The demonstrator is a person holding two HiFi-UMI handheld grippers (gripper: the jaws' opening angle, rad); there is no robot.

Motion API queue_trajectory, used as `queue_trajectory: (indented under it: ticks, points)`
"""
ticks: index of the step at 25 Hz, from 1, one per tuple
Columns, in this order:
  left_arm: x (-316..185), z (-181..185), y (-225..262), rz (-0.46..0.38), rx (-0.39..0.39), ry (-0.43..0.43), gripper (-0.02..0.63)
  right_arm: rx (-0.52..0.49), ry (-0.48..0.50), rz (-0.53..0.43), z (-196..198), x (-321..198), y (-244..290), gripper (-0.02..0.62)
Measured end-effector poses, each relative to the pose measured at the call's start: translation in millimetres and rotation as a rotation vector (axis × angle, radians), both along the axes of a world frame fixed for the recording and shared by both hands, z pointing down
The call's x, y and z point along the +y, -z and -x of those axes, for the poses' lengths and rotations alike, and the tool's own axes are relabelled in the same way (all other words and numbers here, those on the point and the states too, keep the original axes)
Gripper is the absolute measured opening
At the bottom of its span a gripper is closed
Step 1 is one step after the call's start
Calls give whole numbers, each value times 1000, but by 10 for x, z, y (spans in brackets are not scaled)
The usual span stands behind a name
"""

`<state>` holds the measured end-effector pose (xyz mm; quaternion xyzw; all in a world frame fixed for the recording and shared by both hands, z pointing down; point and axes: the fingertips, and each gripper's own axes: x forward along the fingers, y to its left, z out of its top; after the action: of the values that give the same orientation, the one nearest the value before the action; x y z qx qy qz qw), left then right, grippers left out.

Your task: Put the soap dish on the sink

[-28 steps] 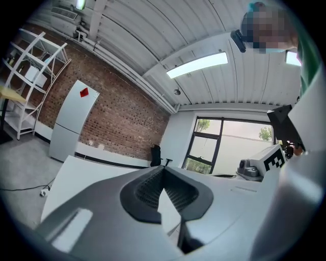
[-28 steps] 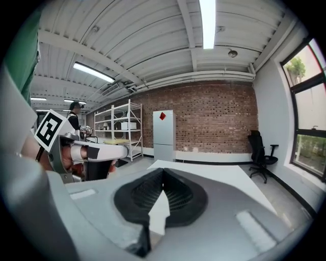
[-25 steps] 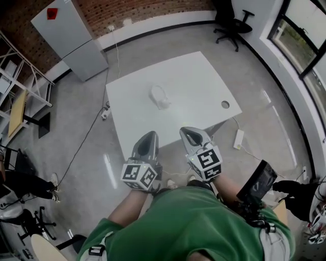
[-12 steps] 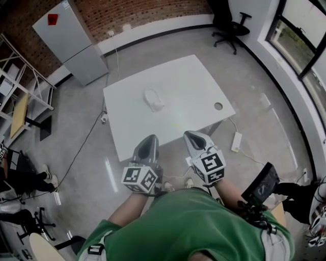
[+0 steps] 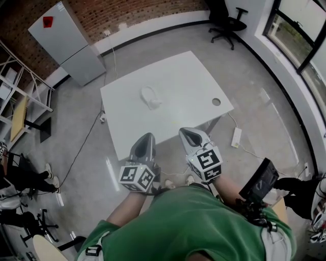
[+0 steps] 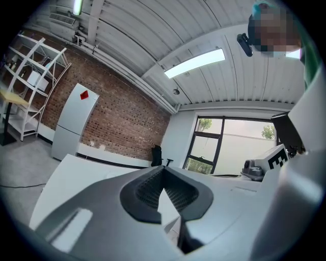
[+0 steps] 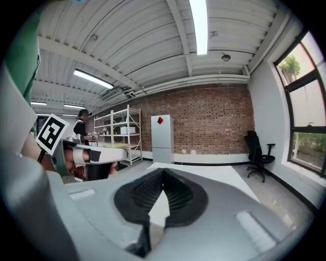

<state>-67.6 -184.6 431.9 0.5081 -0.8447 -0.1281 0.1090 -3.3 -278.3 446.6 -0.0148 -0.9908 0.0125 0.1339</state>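
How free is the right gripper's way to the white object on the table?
Probably yes, but not from here: the right gripper, jaws shut, hangs near the front edge of the table, well short of the white object. The bare tabletop between them holds nothing.

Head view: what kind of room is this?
Probably an office-like lab or workshop: a brick wall, open metal shelving at the left, and a lone white table on a bare floor.

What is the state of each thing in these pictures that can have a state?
left gripper, fingers together, holding nothing
right gripper, fingers together, holding nothing
small white object, resting on the white table, untouched
grey refrigerator, doors closed
office chair, upright, nobody in it
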Motion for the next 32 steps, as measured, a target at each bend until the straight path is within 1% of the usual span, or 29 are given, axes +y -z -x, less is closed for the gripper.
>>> queue_trajectory:
  ticks: [9, 20, 32]
  points:
    - [-4, -13, -42, 4, 14, -4, 6, 10, 7, 6, 6, 33, -32, 2]
    - [-5, -15, -46, 0, 16, 0, 6, 0, 14, -7, 19, 31, -5, 2]
    - [-14, 40, 39, -2, 33, 13, 6, -1, 14, -17, 97, 16, 64, 2]
